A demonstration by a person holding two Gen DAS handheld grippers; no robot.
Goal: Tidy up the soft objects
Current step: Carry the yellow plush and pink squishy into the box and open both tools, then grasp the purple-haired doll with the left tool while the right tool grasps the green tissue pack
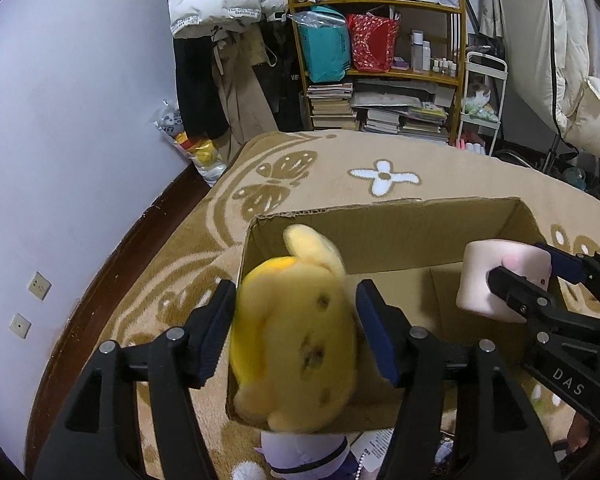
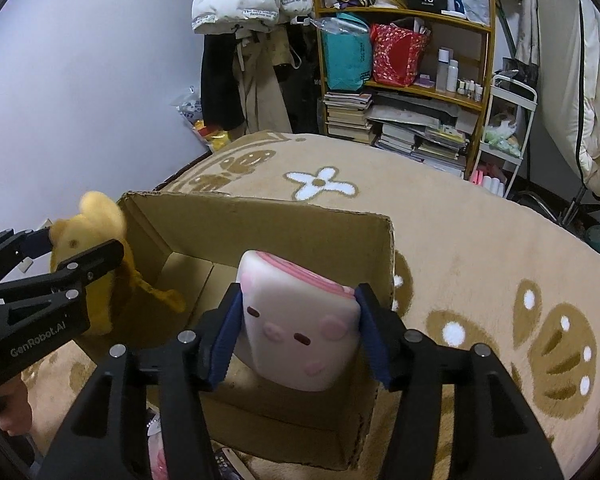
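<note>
- Left wrist view: a yellow plush toy (image 1: pixel 296 332) is clamped between the blue pads of the left gripper (image 1: pixel 296 328), which is closed on its sides.
- The yellow plush toy is held above the left end of an open cardboard box (image 1: pixel 380 236), its lower part overlapping the box's near wall.
- The cardboard box is set on a tan blanket (image 1: pixel 340 176) patterned with a white flower and brown butterflies.
- At the right of this view, a pink squishy toy (image 1: pixel 496 280) is seen gripped by the right gripper (image 1: pixel 512 280) over the right end of the box.
- Below the box's near wall, part of a white and purple plush (image 1: pixel 300 456) is visible on the blanket; its shape cannot be made out fully.
- Right wrist view: the pink squishy toy (image 2: pixel 300 324), marked with a pig-like face, is squeezed between the closed-in fingers of the right gripper (image 2: pixel 300 332), above the right end of the cardboard box (image 2: pixel 260 224).
- The left gripper (image 2: pixel 80 248) is seen at the box's left end, closed on the yellow plush toy (image 2: pixel 96 216).
- Beyond the blanket's far edge, a wooden shelf (image 2: pixel 404 88) stacked with books and bags is seen against the wall.
</note>
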